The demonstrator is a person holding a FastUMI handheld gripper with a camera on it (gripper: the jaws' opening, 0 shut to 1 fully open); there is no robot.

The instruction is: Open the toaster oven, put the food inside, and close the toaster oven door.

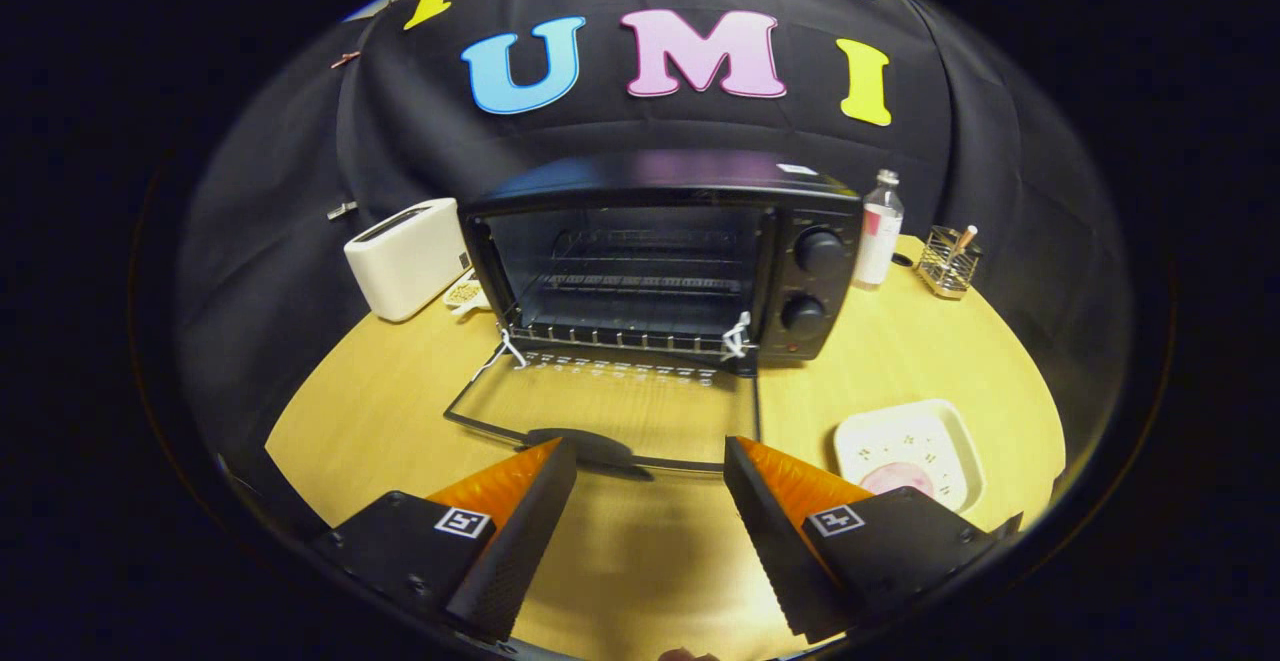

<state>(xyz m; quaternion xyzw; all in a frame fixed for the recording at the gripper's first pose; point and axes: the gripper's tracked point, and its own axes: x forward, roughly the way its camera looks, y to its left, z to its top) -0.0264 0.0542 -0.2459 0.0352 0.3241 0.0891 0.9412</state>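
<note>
The toaster oven (660, 261) stands with its glass door (610, 406) folded down flat. The gripper (650, 456) hangs spread and empty, its 2 fingers just short of the door handle (580, 441). The food (897, 478) lies on a plate (950, 441) beside them.

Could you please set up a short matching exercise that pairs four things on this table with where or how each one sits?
Things:
1. toaster oven door
2. white toaster
3. bottle
4. plate

Places or states:
A. beside the oven's knobs, toward the wire holder
B. folded down flat, its handle just ahead of the open tool
C. on the oven's other side from the knobs
D. on the table near one finger, holding pink food

Pairs: 1-B, 2-C, 3-A, 4-D
</note>
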